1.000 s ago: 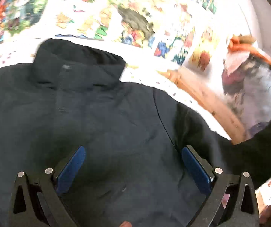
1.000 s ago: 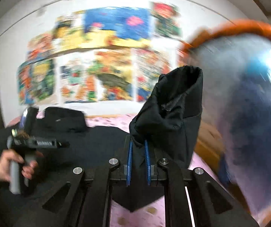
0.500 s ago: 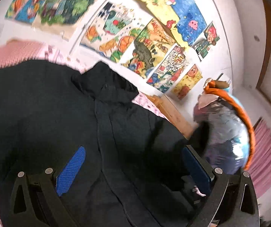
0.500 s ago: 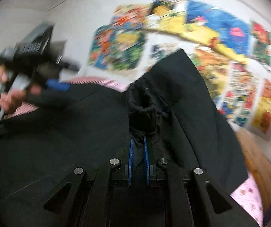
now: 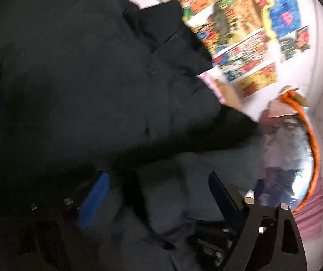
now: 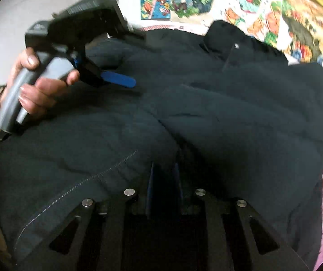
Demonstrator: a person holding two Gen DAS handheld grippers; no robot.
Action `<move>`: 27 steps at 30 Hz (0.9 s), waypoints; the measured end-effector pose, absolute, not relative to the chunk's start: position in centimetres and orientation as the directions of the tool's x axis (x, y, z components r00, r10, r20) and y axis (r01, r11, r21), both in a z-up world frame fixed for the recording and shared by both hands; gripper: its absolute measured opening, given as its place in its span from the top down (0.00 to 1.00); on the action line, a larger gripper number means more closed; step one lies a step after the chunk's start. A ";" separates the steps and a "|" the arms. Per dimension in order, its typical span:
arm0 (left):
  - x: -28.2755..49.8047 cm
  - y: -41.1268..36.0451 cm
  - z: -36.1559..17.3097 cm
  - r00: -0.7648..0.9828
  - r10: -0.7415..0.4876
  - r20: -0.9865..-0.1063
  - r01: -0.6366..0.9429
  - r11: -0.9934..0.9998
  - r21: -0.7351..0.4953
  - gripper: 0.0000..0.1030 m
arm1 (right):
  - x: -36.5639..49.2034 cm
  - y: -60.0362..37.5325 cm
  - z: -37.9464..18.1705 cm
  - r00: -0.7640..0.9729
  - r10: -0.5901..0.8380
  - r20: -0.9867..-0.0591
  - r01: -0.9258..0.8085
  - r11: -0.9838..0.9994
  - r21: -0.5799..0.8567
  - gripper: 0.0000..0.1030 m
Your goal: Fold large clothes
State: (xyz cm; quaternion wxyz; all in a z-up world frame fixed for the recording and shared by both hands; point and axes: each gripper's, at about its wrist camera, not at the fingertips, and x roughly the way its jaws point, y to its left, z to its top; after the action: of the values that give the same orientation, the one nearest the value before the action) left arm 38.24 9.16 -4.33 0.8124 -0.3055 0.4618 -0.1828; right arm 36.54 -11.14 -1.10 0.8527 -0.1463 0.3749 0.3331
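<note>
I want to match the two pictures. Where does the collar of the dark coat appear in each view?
Left wrist view: the collar is at the upper middle, just left of the posters.
Right wrist view: the collar is at the upper right of centre, below the posters.
Shared landmark: the dinosaur poster, beside the collar in both views.

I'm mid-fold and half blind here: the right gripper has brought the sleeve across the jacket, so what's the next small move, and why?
Probably finish opening the right gripper and draw it back. The sleeve already lies folded across the dark jacket, and the jaws have just been opening with fabric between them. The left gripper is open above the jacket, holding nothing, free to take the next fold.
</note>
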 end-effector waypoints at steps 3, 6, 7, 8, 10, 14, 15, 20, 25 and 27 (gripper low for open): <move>38.9 7.9 -4.7 0.507 -0.505 -0.698 0.020 0.817 -0.576 0.17 | 34.9 -12.1 -1.3 0.483 0.471 -0.738 -0.682 0.731 0.020 0.74; 39.5 6.3 -4.7 0.490 -0.498 -0.716 0.067 0.840 -0.539 0.55 | 32.2 -12.7 -1.3 0.481 0.487 -0.729 -0.702 0.713 0.014 0.56; 39.6 5.8 -4.5 0.487 -0.481 -0.729 0.068 0.853 -0.517 0.68 | 31.3 -13.1 -1.1 0.487 0.490 -0.723 -0.704 0.710 0.007 0.53; 39.6 5.7 -4.3 0.494 -0.466 -0.734 0.071 0.863 -0.501 0.83 | 30.4 -13.5 -0.9 0.497 0.491 -0.716 -0.705 0.709 -0.002 0.52; 39.2 5.5 -3.3 0.534 -0.454 -0.714 0.098 0.871 -0.481 0.91 | 28.6 -14.6 -0.4 0.526 0.495 -0.692 -0.701 0.713 -0.023 0.51; 37.5 6.3 0.5 0.678 -0.337 -0.653 0.108 0.924 -0.366 0.94 | 26.6 -16.8 1.3 0.631 0.478 -0.611 -0.639 0.767 -0.060 0.37; 37.0 6.2 1.4 0.712 -0.287 -0.641 0.102 0.945 -0.310 0.95 | 26.4 -17.3 1.7 0.666 0.454 -0.592 -0.606 0.792 -0.074 0.34; 35.2 7.5 4.3 0.800 -0.119 -0.588 0.012 0.983 -0.182 0.95 | 27.3 -20.0 2.7 0.755 0.345 -0.558 -0.433 0.901 -0.029 0.32; 35.2 9.5 5.1 0.803 0.096 -0.588 -0.152 0.987 -0.046 0.95 | 30.6 -20.9 2.4 0.775 0.253 -0.579 -0.323 0.946 -0.020 0.32; 35.9 10.6 4.4 0.768 0.163 -0.619 -0.224 0.974 -0.021 0.95 | 31.3 -20.5 2.2 0.786 0.207 -0.582 -0.304 0.950 -0.072 0.32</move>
State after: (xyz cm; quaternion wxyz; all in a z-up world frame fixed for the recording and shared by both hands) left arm 35.89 10.62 4.40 0.9390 -0.0471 0.3246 0.1031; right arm 31.33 -20.50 2.16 0.9416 -0.0811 0.2974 0.1356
